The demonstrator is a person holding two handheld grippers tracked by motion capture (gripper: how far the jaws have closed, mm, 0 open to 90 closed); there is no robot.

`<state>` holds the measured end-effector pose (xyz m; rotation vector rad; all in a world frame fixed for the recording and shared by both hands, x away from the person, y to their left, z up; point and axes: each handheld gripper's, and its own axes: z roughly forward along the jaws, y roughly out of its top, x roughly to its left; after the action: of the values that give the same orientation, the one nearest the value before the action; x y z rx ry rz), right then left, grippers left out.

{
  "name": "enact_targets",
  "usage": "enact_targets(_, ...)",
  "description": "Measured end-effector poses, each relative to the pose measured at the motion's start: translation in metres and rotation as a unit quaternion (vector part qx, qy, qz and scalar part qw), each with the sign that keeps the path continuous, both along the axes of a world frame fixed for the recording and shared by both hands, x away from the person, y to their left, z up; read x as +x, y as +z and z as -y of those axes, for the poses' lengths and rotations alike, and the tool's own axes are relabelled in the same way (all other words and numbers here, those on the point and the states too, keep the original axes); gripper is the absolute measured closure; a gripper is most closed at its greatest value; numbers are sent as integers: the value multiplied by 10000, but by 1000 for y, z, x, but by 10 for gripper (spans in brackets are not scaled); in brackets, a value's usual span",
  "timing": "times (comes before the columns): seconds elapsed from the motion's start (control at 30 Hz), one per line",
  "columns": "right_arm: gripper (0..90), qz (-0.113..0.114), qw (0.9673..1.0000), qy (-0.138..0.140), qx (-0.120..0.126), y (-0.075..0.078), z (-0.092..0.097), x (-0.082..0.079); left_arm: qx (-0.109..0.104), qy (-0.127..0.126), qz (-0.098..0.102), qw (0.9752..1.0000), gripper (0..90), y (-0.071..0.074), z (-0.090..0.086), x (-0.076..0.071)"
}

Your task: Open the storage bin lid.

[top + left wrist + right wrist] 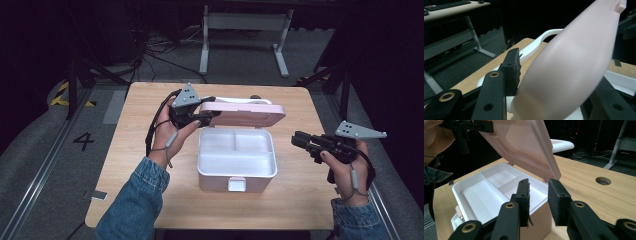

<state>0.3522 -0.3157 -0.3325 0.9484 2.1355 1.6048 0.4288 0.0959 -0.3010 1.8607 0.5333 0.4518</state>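
Your box (236,165) is pale pink outside, white inside with divided compartments, sitting mid-counter (135,165) with a latch tab facing you. Its lid (245,115) is tipped up and back on the far edge, and your left claw (200,116) is clamped on the lid's left end. Your right claw (300,141) hangs partway open with nothing in it, just off the box's right side. Plenty of bare counter left and right.

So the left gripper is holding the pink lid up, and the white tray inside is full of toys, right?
Not quite. The left gripper does hold the pink lid up, but the white tray is empty; the right gripper view shows its bare compartments.
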Motion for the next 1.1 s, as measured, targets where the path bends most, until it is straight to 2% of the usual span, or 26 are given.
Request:
enact_targets(0.13,720,-55,9999,40,122,-2,1,2,-38,129,16,9999,564,0,1,9)
enact_targets(0.4,702,-95,9999,50,97,-6,3,5,-13,363,60,9993,551,-1,6,27)
enact_targets(0.5,700,-152,9996,70,223,-7,4,6,42,400,70,9992,546,-2,8,37)
enact_targets(0.83,685,-202,9995,-2,254,-11,10,10,-210,363,-209,9989,546,-9,6,61)
enact_targets(1.0,681,-300,9990,-12,327,-14,10,12,-228,373,-359,9984,522,-14,9,72)
enact_targets(1.1,678,-278,9991,-21,309,-16,10,14,-218,384,-405,9982,510,-16,10,76)
